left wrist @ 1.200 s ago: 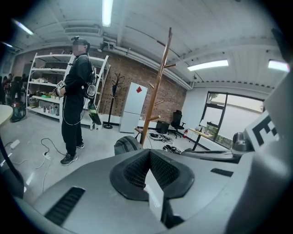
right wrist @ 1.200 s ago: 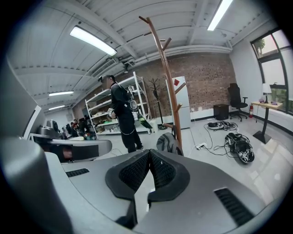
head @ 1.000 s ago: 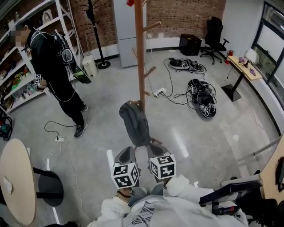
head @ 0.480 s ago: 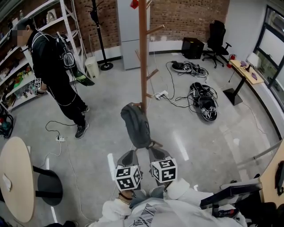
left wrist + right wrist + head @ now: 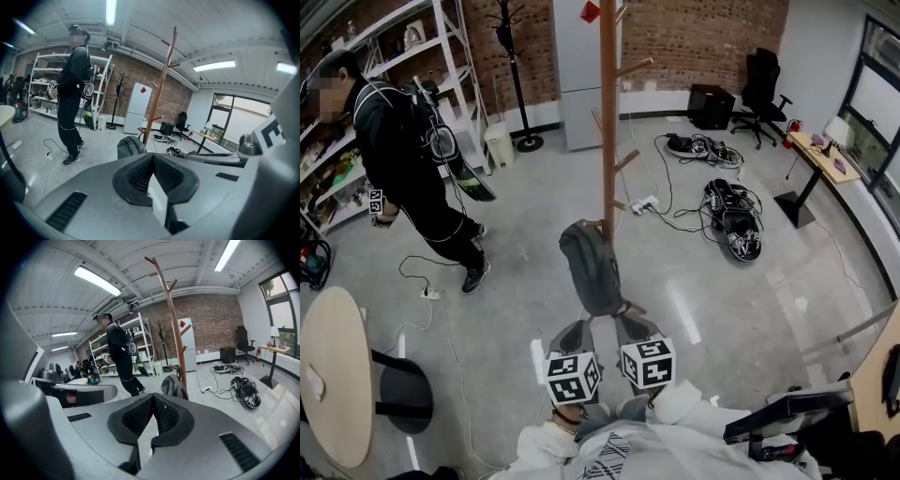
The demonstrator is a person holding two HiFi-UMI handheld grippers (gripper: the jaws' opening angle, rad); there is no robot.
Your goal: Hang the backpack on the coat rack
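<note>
As we look steeply down from the head camera, a tall wooden coat rack [image 5: 607,122] stands on the grey concrete floor [image 5: 722,300] in front of us. The grey backpack [image 5: 592,270] hangs against the pole from one of the lowest pegs [image 5: 596,223], its top at the peg and its body drooping towards the foot of the rack. We cannot tell whether its bottom touches the floor.

We hold the left gripper [image 5: 570,335] and the right gripper [image 5: 634,328] side by side, close to our body. Both point at the backpack but stay apart from it. In the left gripper view, the fingers [image 5: 140,176] are drawn together with only a thin slit between them and nothing in it. The right gripper view shows fingers [image 5: 165,417] in the same state. Past each pair we see the backpack beside the pole.

A person in dark clothes [image 5: 412,178] stands well off to the left, and cables [image 5: 727,211] lie on the floor to the right.

Our judgement is that the backpack already sits as the task asks, hung on the rack. No grasp is in hand. Any next move would need only a check that the strap sits fully over the peg, with both grippers kept clear so the pack is not knocked off.
</note>
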